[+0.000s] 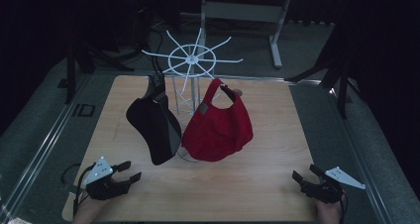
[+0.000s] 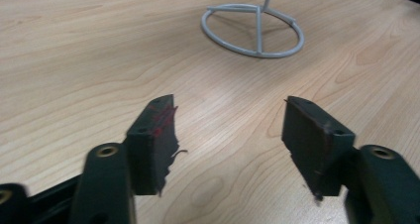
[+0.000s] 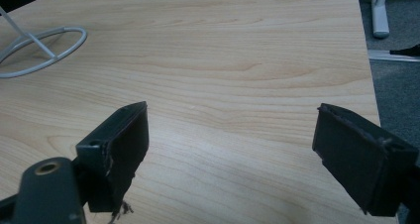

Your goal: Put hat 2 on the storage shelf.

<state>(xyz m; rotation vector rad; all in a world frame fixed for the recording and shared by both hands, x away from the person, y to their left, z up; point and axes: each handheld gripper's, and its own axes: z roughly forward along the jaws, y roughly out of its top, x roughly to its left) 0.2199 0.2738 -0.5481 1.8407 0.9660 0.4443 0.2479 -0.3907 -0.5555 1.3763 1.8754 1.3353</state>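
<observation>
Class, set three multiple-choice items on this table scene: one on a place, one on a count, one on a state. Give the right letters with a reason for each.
1. Where does the red bag hang?
A. On the white wire stand
B. From the left gripper
C. Flat on the table

2. How many bags hang there?
A. One
B. Two
C. Four

3. How do the left gripper jaws stand?
A. Shut on a strap
B. Apart, nothing between
C. Shut on the stand's base

Key: 1 A, its handle loops over a stand arm; 2 B, the red bag and a black bag; 3 B, bare table shows between them.
</observation>
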